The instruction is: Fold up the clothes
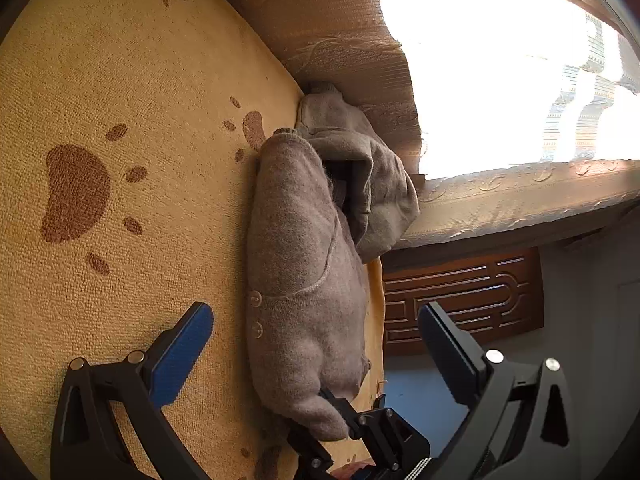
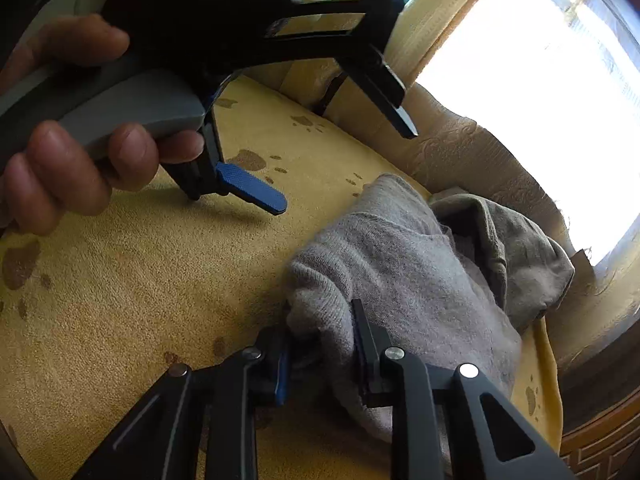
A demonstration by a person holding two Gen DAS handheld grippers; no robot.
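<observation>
A grey-brown knitted cardigan [image 1: 296, 264] with buttons lies folded in a long bundle on a yellow paw-print blanket [image 1: 120, 80]. It also shows in the right wrist view [image 2: 400, 256]. My left gripper [image 1: 316, 328] is open and empty, its blue-padded fingers spread wide on either side of the cardigan's near half. In the right wrist view the left gripper [image 2: 344, 168] hovers above the blanket, held by a hand. My right gripper [image 2: 320, 340] is shut on the cardigan's near end, and its black fingers [image 1: 340, 404] show pinching that end in the left wrist view.
A beige embossed cushion edge [image 1: 340, 40] runs along the far side of the blanket, beside a bright window [image 1: 500, 80]. A carved brown wooden panel [image 1: 460, 300] and a blue floor lie past the blanket's edge. The blanket [image 2: 120, 300] stretches wide to the left.
</observation>
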